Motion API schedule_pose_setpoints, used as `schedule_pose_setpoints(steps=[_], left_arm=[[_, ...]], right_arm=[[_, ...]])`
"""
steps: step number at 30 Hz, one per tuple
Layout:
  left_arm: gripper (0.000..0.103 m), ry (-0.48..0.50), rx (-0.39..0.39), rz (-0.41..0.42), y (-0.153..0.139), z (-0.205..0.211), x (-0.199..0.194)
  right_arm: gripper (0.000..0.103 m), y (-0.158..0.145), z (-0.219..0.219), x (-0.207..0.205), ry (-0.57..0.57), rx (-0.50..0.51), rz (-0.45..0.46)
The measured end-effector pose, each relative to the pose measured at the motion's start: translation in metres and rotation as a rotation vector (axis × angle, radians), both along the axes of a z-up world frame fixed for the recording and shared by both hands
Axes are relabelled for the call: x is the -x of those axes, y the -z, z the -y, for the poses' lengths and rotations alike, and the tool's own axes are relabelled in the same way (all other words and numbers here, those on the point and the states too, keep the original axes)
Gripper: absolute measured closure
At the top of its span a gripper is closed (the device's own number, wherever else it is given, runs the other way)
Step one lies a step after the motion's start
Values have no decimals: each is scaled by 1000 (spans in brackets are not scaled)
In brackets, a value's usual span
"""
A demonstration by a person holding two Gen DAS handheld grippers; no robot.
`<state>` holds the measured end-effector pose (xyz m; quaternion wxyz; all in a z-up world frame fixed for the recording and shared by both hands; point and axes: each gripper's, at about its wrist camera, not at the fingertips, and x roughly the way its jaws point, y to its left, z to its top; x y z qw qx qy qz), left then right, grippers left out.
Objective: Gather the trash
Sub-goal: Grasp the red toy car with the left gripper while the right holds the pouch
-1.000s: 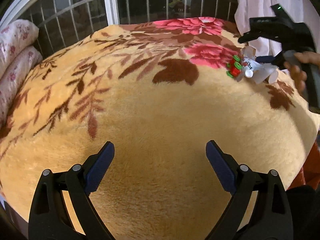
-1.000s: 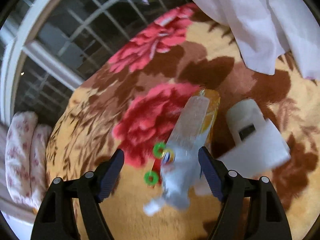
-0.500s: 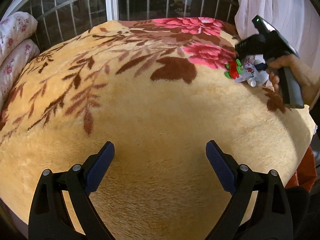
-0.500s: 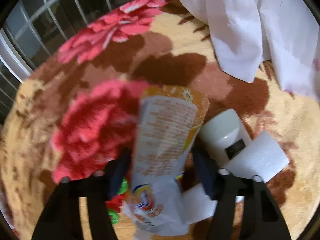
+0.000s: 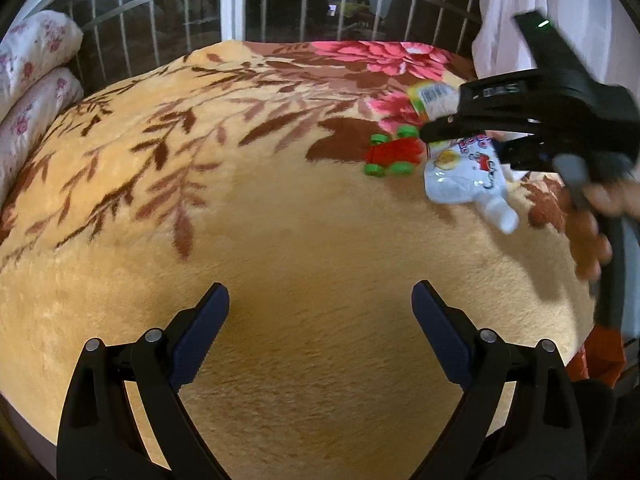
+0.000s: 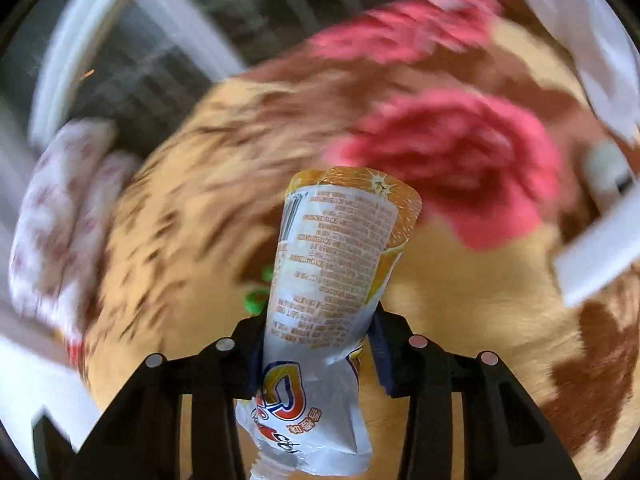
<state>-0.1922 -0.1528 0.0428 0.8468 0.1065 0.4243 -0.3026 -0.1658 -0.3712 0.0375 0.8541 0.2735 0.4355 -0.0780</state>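
while its jaws are closing, the right gripper (image 6: 316,356) has a crumpled drink pouch (image 6: 336,264) between the pads; both pads press on the pouch's middle, so it is gripped. pouch: white with printed text, orange-fruit print at the far end, spout end hanging near the camera, below the jaws. in the left wrist view the same pouch (image 5: 464,172) sits in the right gripper (image 5: 460,132) at the far right of the bed, spout pointing down and to the right, above the blanket. a hand (image 5: 600,216) holds the gripper's handle at the right edge.

just left of the pouch: a small red toy car (image 5: 394,150) with green wheels, lying on the blanket (image 5: 300,240), a tan plush one with brown leaves and pink flowers.

left gripper (image 5: 320,308): jaws spread wide, nothing between them, over bare blanket on the near side.

right of the pouch in the right wrist view: a white foam block (image 6: 600,256), blurred. far left: rolled floral bedding (image 5: 28,80). far side: window bars (image 5: 240,4); white curtain (image 5: 504,12) at far right.
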Motion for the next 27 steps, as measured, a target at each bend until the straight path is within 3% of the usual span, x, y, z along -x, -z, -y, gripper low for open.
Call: schedule_pose_setpoints(steps=[3,6,14,21,27], left_arm=[[13,-19,-1,26,-2,-8,-1],[13,-17,12,33,-6,-12,-7],[13,71,17,8,-17,36,-21],[13,137,-108,12,-2,107,-32],[15,123,-190,-87,33,140,-59]], right_arm=[[61,-22,-15,20,-11,76,66],[61,-33,-11,51,29,70,112],[61,-21,-15,148,155,109,194],[61,-11,-21,205,231,181,240],[61,10,-20,210,229,172,278]])
